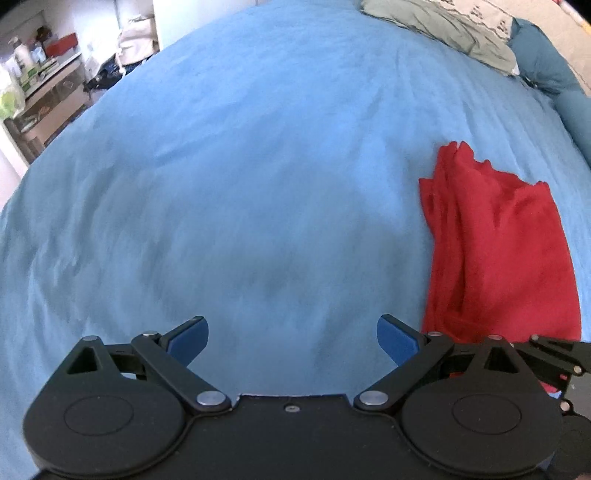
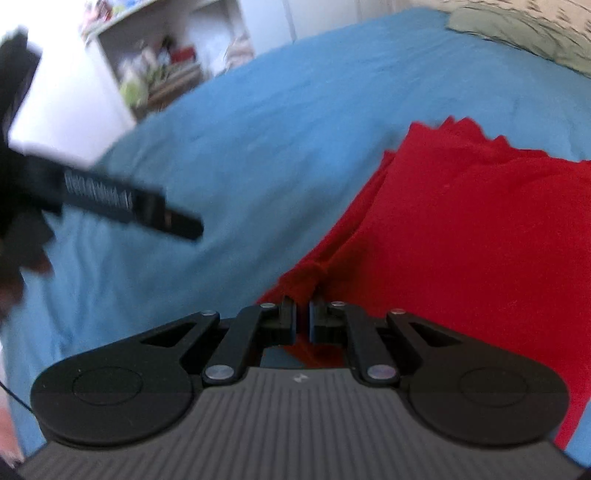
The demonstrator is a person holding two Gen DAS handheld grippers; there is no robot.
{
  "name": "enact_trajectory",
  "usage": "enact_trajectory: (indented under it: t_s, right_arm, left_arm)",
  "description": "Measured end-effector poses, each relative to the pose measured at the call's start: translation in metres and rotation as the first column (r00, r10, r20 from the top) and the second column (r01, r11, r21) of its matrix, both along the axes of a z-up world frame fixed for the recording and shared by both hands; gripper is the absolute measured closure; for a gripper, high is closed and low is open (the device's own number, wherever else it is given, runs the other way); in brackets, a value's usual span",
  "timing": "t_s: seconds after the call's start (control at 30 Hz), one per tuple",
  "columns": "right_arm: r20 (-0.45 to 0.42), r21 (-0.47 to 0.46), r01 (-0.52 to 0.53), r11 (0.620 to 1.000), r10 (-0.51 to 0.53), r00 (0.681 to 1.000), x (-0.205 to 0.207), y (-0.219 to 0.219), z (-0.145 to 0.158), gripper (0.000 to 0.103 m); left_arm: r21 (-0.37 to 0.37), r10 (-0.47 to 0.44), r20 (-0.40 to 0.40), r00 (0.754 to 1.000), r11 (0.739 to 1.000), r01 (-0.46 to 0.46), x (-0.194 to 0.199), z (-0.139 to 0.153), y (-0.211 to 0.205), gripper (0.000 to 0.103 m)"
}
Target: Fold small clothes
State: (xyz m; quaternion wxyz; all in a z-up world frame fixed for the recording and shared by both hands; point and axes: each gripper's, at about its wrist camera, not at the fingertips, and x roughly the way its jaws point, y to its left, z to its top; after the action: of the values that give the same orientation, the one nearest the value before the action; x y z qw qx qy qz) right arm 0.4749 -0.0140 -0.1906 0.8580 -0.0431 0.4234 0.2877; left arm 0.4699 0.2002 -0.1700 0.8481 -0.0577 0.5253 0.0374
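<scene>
A red garment (image 1: 495,251) lies in folded layers on the blue bedcover (image 1: 240,166), at the right of the left wrist view. My left gripper (image 1: 291,341) is open and empty, hovering over bare bedcover to the left of the garment. In the right wrist view the red garment (image 2: 461,229) fills the right half. My right gripper (image 2: 303,317) is shut on the garment's near left edge, which bunches up between the fingers. The left gripper's body (image 2: 122,203) shows blurred at the left of that view.
A grey-green pillow (image 1: 443,26) and a teal bolster (image 1: 546,62) lie at the head of the bed, far right. Shelves with clutter (image 1: 40,74) stand beyond the bed's left edge. The bedcover (image 2: 221,129) spreads wide to the left of the garment.
</scene>
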Motion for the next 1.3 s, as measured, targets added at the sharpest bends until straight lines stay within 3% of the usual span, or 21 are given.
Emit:
enact_trajectory:
  t_s: [0.1,0.13,0.17,0.23,0.37,0.53,0.63,0.77,0.97,1.13,1.2,1.3]
  right_arm:
    - [0.032,-0.047,-0.005,0.999,0.007,0.999,-0.005,0.001,0.000,0.071]
    - [0.047,-0.059,-0.019,0.998,0.021,0.999,-0.008,0.004,0.002,0.054]
    - [0.059,-0.070,-0.029,0.997,0.033,0.998,-0.011,0.010,0.004,0.027]
    - [0.110,-0.076,-0.042,0.996,0.050,0.993,-0.027,0.007,0.012,0.014]
    - [0.149,-0.079,-0.043,0.996,0.055,0.987,-0.054,-0.014,0.031,0.014]
    - [0.173,-0.093,0.140,0.986,-0.122,0.977,-0.071,-0.062,0.044,0.014]
    - [0.166,-0.105,0.328,0.939,-0.308,0.937,-0.072,-0.102,0.044,0.014]
    - [0.103,-0.130,0.479,0.868,-0.469,0.877,-0.059,-0.139,0.028,0.014]
    - [0.026,-0.155,0.515,0.843,-0.518,0.855,-0.040,-0.162,-0.005,0.014]
    - [0.014,-0.198,0.459,0.866,-0.466,0.885,-0.037,-0.164,-0.021,0.010]
    - [0.001,-0.205,0.453,0.868,-0.463,0.886,-0.034,-0.167,-0.023,0.007]
    - [-0.025,-0.202,0.453,0.868,-0.467,0.884,-0.028,-0.170,-0.017,0.006]
  left_arm:
    - [0.017,-0.027,0.006,1.000,1.000,0.027,0.002,0.003,-0.006,0.003]
    - [0.020,-0.033,0.010,0.999,0.999,0.032,0.003,0.005,-0.009,0.003]
    - [0.021,-0.040,0.013,0.999,0.999,0.040,0.004,0.008,-0.011,0.003]
    - [0.035,-0.064,0.026,0.998,0.997,0.063,0.004,0.016,-0.017,0.003]
    - [0.054,-0.125,0.067,0.990,0.991,0.121,0.000,0.033,-0.036,0.003]
    - [0.024,-0.184,0.055,0.981,0.983,0.183,0.002,0.027,-0.066,0.003]
    - [0.014,-0.203,0.041,0.978,0.979,0.203,0.006,0.016,-0.082,0.003]
    - [0.034,-0.205,0.028,0.978,0.978,0.204,0.009,0.001,-0.095,0.004]
    - [0.071,-0.190,-0.039,0.981,0.979,0.192,0.008,-0.027,-0.097,0.004]
    - [0.048,-0.175,-0.062,0.983,0.983,0.178,0.005,-0.045,-0.083,0.003]
    - [0.026,-0.163,-0.057,0.985,0.986,0.165,0.006,-0.044,-0.079,0.002]
    - [0.051,-0.177,-0.038,0.983,0.983,0.179,0.004,-0.031,-0.084,0.004]
